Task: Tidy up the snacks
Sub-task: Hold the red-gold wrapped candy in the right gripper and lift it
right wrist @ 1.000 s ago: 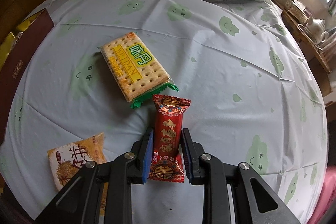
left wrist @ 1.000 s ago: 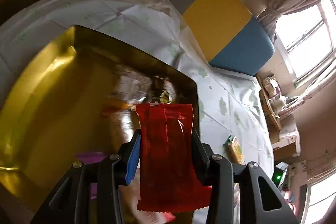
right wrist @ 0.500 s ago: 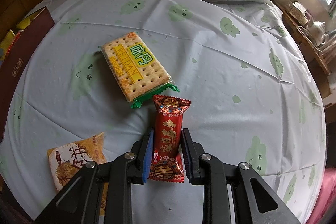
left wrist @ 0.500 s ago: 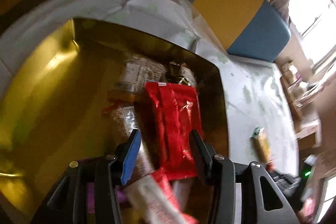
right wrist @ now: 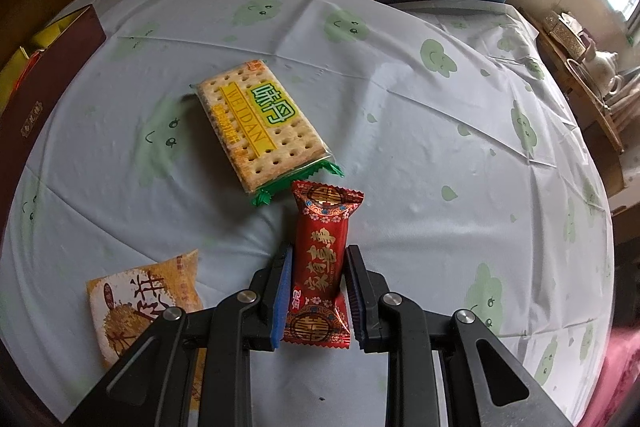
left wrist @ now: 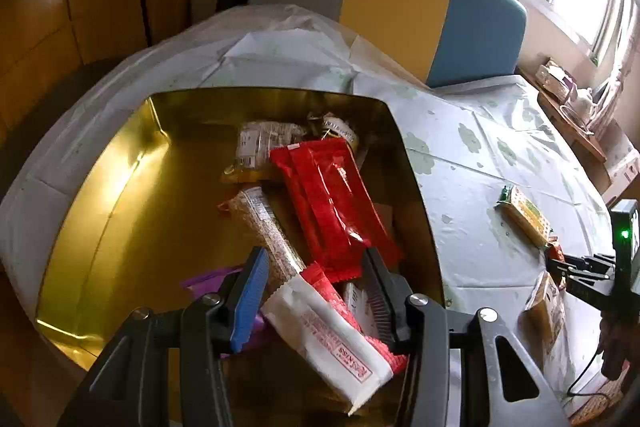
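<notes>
My left gripper (left wrist: pixel 314 261) is open and empty over a gold box (left wrist: pixel 120 179). A long red packet (left wrist: pixel 328 203) lies loose in the box on several other snack packets, with a white-and-red packet (left wrist: pixel 328 339) just under the jaws. My right gripper (right wrist: pixel 318 259) is shut on a small red candy packet (right wrist: pixel 322 255) that rests on the tablecloth. A cracker pack (right wrist: pixel 256 123) lies just beyond it. An orange pastry packet (right wrist: pixel 140 303) lies to the left. The right gripper also shows in the left wrist view (left wrist: pixel 560 263).
The table carries a pale cloth with green clouds (right wrist: pixel 440 147). The box's dark red outer wall (right wrist: pixel 44 83) stands at the left edge of the right wrist view. A grey, yellow and blue chair back (left wrist: pixel 392 7) stands behind the table. A side shelf with a teapot (right wrist: pixel 600 63) is at the right.
My left gripper opened and let go of the long red packet, which now lies in the gold box. The right gripper stayed still, shut on the candy packet.
</notes>
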`<state>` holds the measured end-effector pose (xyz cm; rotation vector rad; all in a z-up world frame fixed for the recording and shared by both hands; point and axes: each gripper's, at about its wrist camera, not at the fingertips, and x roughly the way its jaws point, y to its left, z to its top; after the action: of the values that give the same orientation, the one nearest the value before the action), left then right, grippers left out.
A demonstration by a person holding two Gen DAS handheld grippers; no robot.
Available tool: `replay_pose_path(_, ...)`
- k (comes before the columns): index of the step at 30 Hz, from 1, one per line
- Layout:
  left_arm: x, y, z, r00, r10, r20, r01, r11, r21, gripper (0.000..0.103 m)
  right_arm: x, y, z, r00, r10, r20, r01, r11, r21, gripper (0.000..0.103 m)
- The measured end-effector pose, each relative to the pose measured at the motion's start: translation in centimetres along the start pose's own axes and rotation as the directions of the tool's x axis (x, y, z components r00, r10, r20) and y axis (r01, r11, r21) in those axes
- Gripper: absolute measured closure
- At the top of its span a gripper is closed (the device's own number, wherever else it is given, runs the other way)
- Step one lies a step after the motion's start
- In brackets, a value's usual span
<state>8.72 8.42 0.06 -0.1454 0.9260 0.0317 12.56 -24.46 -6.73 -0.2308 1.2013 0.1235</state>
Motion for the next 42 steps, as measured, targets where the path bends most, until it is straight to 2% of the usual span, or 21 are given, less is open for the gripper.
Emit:
replay_pose_path(5,-1.9,0.3,-1.0,1.0,0.002,0.017,-0.003,1.0,0.02,0.054,-0.1,0.1,-0.1,1.0,-0.004,0.002,0.004,1.0,-0.003,0.077)
replay_pose_path(19,-2.9,3.0,-2.3,0.999,0.039,0.028,-0.04,0.999,0.019,0.054,-0.3,0.1,-0.2,1.0,-0.009,0.013,0.009,1.0,-0.011,0.077)
replay_pose_path(26,-2.8,5.9,-3.5,1.0,0.029,0.009,-0.028,0.999,-0.045,0.054,-0.3,-0.1,-0.4,1.0,-0.002,0.021,0.002,1.0,0.005,0.077)
replay_pose_path(30,-3.0,7.6,-4.1,0.998,0.051,0.032,-0.049,0.996,-0.079,0.054,-0.3,0.0,-0.4,1.0,-0.011,0.02,0.011,1.0,0.005,0.077)
replay_pose_path(34,-2.7,8.7,-4.6,0.998,0.053,0.023,-0.05,0.993,-0.105,0.054,-0.2,0.5,-0.3,1.0,-0.03,0.01,0.03,1.0,0.003,0.078)
replay_pose_path(38,-2.5,8.7,-5.1,0.999,0.042,0.023,-0.04,0.994,-0.097,0.054,-0.1,0.1,0.2,1.0,-0.013,-0.018,0.014,0.998,0.057,0.077)
replay_pose_path(42,-2.6,7.7,-5.2,0.999,0.026,0.018,-0.025,0.997,-0.074,0.054,0.0,-1.0,0.1,0.999,0.035,-0.006,-0.034,0.991,0.131,0.077)
